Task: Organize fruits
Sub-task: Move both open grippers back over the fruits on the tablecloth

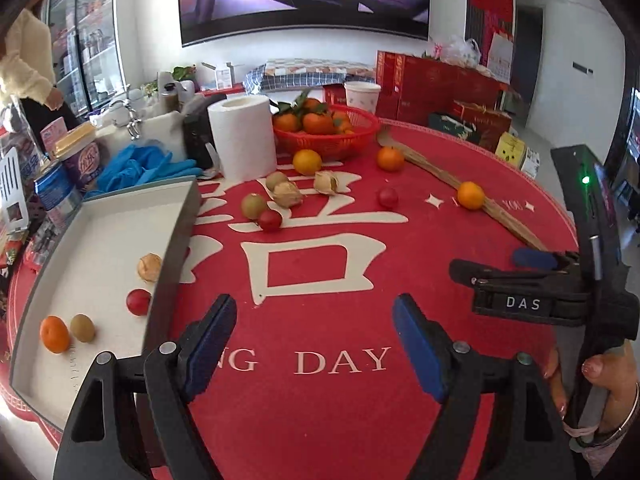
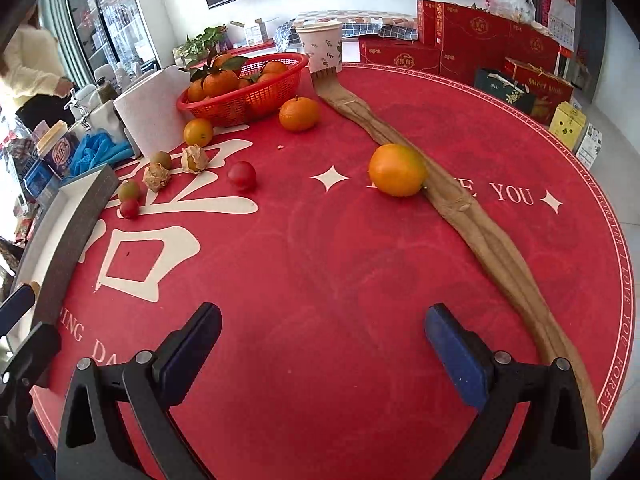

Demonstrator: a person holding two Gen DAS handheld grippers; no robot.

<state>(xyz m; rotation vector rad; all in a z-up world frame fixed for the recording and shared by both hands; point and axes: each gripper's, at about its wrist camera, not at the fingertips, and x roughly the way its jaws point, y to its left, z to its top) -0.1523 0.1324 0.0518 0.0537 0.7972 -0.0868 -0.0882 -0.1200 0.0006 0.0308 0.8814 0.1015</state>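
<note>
Altogether nine fruits lie loose on the red bench (image 1: 320, 420): three oranges, two red ones, two green ones and two papery husked ones. Four more sit in the white tray (image 1: 100, 240) at the left: an orange (image 1: 54, 333), a green fruit (image 1: 83, 327), a red fruit (image 1: 138, 301) and a husked fruit (image 1: 149, 267). Behind, the red basket (image 1: 332, 142) holds leafy oranges. Both the left hand-held gripper (image 1: 316, 344) and the right hand-held gripper (image 2: 324, 352) gape wide, empty.

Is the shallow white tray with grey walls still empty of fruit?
No: the shallow white tray already holds a small orange mandarin, a green-brown fruit, a red fruit and a papery husked fruit.
</note>
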